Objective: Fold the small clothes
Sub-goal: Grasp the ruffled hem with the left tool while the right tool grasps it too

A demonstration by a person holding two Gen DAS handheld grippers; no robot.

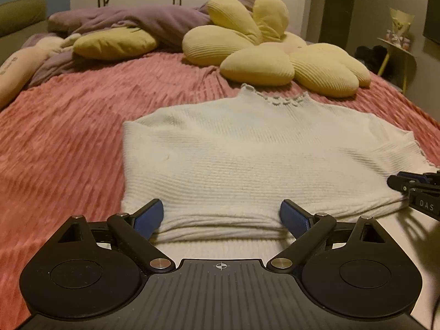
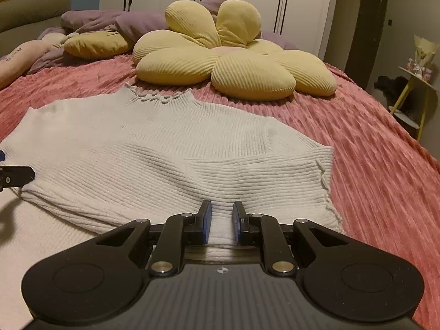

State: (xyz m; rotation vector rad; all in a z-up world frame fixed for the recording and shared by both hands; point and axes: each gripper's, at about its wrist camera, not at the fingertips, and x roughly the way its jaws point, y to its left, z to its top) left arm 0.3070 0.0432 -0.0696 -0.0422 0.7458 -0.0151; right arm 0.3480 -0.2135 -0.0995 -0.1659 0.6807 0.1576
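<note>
A white ribbed knit sweater (image 1: 247, 148) lies flat on the pink bedspread (image 1: 68, 126), collar toward the pillows, sleeves folded in. It also shows in the right wrist view (image 2: 154, 148). My left gripper (image 1: 221, 216) is open wide, its blue pads either side of the sweater's folded near edge. My right gripper (image 2: 222, 217) is nearly closed on a fold of the sweater's near edge, with white knit filling the narrow gap between the pads. The right gripper also shows at the right edge of the left wrist view (image 1: 412, 187).
A yellow flower-shaped cushion (image 1: 275, 55) lies just beyond the collar, also seen in the right wrist view (image 2: 231, 63). A purple duvet (image 1: 132, 22) is heaped at the bed's head. A small side table (image 2: 412, 93) stands right of the bed. White wardrobe doors stand behind.
</note>
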